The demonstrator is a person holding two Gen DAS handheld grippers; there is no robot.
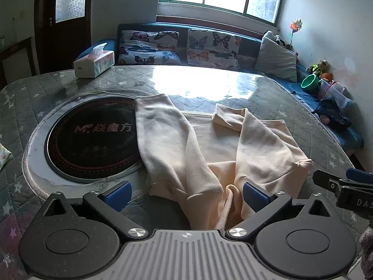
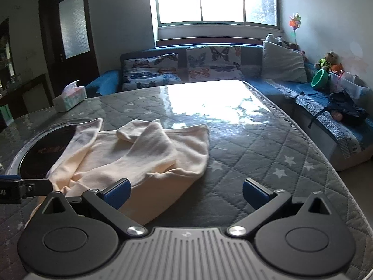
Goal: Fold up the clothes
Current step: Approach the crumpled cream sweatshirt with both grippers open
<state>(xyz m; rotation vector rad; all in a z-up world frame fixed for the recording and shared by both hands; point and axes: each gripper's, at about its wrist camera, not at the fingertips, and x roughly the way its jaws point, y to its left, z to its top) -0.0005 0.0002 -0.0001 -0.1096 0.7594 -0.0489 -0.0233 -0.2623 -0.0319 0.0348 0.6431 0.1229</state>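
Here the left gripper (image 1: 185, 194) hangs low over the quilted grey star-patterned table cover (image 1: 291, 121), its blue-padded fingers (image 1: 117, 193) spread wide and gripping nothing. Ahead of its left finger sits the round black induction hob with a silver ring (image 1: 93, 140). The cream long-sleeved fleece top (image 1: 209, 144) lies rumpled straight ahead, both sleeves folded inward; its near edge bunches between the fingers, just beside the right pad, though contact cannot be told. The right gripper (image 2: 185, 193) is likewise wide apart and empty; the top (image 2: 139, 158) lies ahead and to its left, its nearest hem passing under the left finger (image 2: 117, 192), with bare cover ahead of the right finger.
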